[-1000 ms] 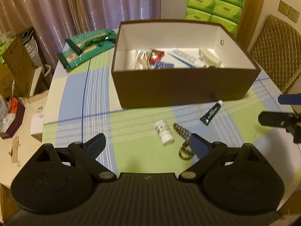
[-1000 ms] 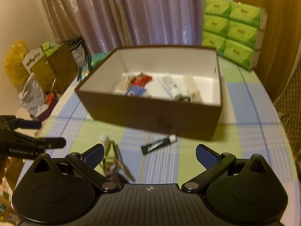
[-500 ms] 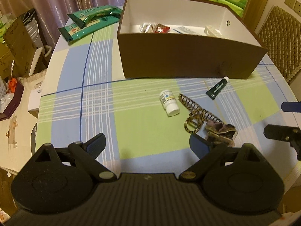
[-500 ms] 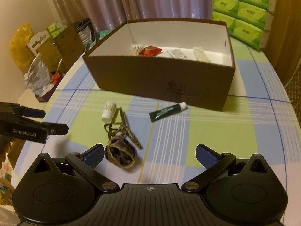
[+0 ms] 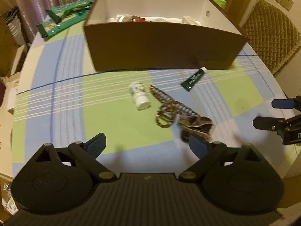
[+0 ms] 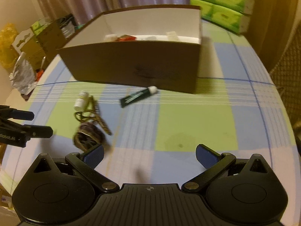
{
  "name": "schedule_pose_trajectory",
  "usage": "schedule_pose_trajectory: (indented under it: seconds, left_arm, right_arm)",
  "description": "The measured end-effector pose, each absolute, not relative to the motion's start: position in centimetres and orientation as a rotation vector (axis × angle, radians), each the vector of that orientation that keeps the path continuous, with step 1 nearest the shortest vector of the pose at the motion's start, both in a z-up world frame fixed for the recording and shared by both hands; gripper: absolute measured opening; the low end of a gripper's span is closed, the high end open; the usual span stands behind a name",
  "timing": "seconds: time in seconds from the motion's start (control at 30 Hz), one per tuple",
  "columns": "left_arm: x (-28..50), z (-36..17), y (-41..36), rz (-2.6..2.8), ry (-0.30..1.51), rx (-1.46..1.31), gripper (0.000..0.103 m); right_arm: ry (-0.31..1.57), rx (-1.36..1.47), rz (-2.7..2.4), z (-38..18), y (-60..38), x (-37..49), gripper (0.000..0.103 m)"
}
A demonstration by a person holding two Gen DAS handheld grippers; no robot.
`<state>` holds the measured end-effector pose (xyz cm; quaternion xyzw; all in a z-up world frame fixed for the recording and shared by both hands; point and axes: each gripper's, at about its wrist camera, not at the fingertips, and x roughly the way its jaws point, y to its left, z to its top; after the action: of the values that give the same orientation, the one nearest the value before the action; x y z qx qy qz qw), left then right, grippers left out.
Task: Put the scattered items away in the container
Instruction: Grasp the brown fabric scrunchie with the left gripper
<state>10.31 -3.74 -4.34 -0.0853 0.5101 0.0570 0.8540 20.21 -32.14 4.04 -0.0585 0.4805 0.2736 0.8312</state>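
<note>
A brown cardboard box (image 5: 160, 45) (image 6: 135, 66), white inside, stands at the back of the table with several small items in it. In front of it lie a white pill bottle (image 5: 140, 98) (image 6: 80, 99), a dark green tube (image 5: 193, 79) (image 6: 138, 96), a leopard-print hair clip (image 5: 167, 105) (image 6: 96, 113) and a brown scrunchie (image 5: 195, 128) (image 6: 87, 136). My left gripper (image 5: 148, 145) is open and empty, just short of the scrunchie. My right gripper (image 6: 149, 154) is open and empty over the near table; its fingers also show in the left wrist view (image 5: 270, 122).
Green snack packets (image 5: 64, 17) lie at the far left of the checked tablecloth (image 5: 65, 109). Green tissue packs (image 6: 223, 5) are stacked behind the box. A quilted chair (image 5: 270, 37) stands to the right. Boxes and bags (image 6: 37, 43) crowd the floor on the left.
Both grippers have pulled back and dropped lower toward the table. The scrunchie and hair clip have come into view near the fingers. Both jaws stay open.
</note>
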Motion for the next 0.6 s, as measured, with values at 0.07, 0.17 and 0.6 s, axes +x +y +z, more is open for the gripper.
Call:
schedule_pose_trajectory:
  seconds: [0.07,0.17,0.6]
  left_arm:
    - [10.7,-4.6,-4.3,0.100,1.076,-0.188,0.090]
    - [11.2,-4.9,-5.1,0.077,1.078,-0.208,0.088]
    - [14.0,-6.8,-8.6,0.058,1.085,-0.241,0.072]
  right_arm:
    - [1.027,-0.117,0.565,3.8,-33.0,20.3,0.101]
    - [1.038,-0.111,0.554,3.6,-33.7,20.5,0.101]
    - [1.040,-0.096,0.499,3.6,-37.0,22.2,0.101]
